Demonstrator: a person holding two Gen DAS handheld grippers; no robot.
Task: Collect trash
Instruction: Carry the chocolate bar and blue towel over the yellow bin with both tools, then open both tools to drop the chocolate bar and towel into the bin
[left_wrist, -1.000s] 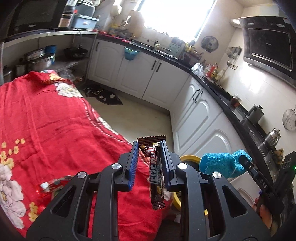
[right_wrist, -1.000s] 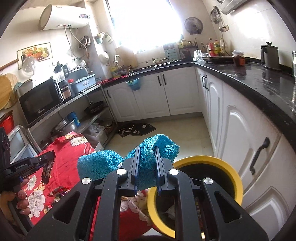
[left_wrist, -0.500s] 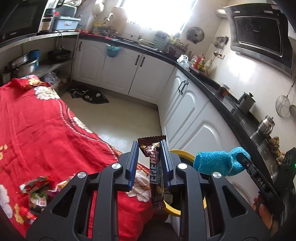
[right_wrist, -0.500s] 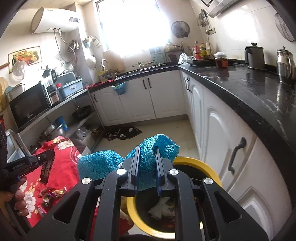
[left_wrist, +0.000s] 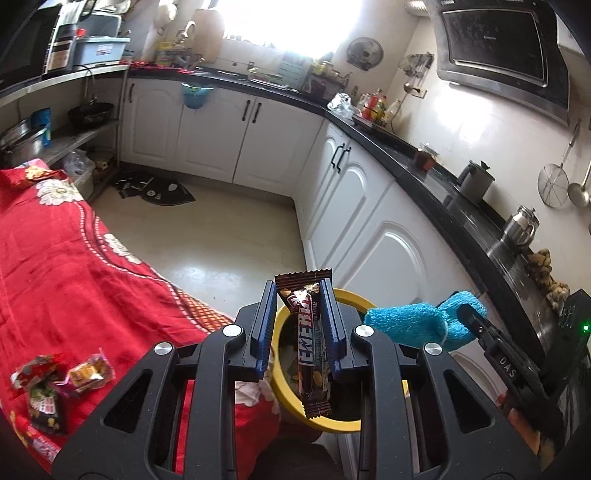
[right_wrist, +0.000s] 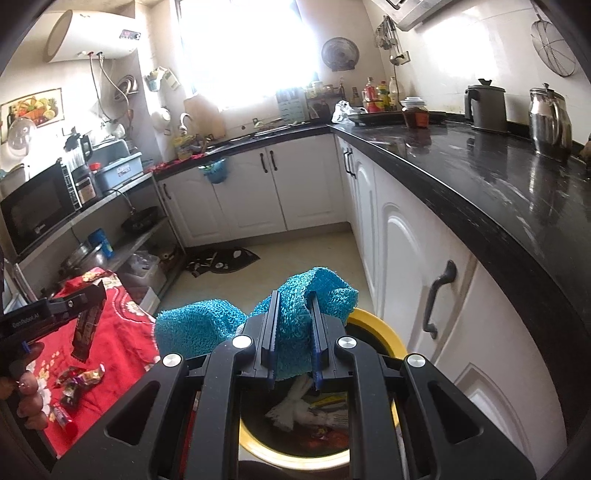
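- The left gripper (left_wrist: 298, 326) pinches a brown snack bar wrapper (left_wrist: 312, 345) between its blue pads; the wrapper hangs upright, its lower end dangling past the pads over the near rim of the yellow bin (left_wrist: 354, 298)
- The grip sits on the wrapper's upper half only (thin, slick foil), so it could slide out early and land on the floor or on the red cloth (left_wrist: 74, 266) rather than in the bin
- If the left jaws part while the wrapper hangs over the rim and not the opening, it may catch the yellow edge and tip outward
- The right gripper (right_wrist: 293, 343) is pressed together on a folded blue cloth (right_wrist: 295, 325), with a loose lobe bulging out to the left of the jaws; it hovers above the bin (right_wrist: 384, 332), which already holds white scraps and wrappers
- That loose lobe is bulky, so on release it could drape over the rim instead of dropping inside
- Both grippers crowd the same opening from either side; in my judgement they could bump, or the cloth could brush the wrapper and knock it free
- More wrappers (left_wrist: 55, 384) lie on the red cloth near its edge, well apart from the bin; a careless sweep back could push them off onto the floor
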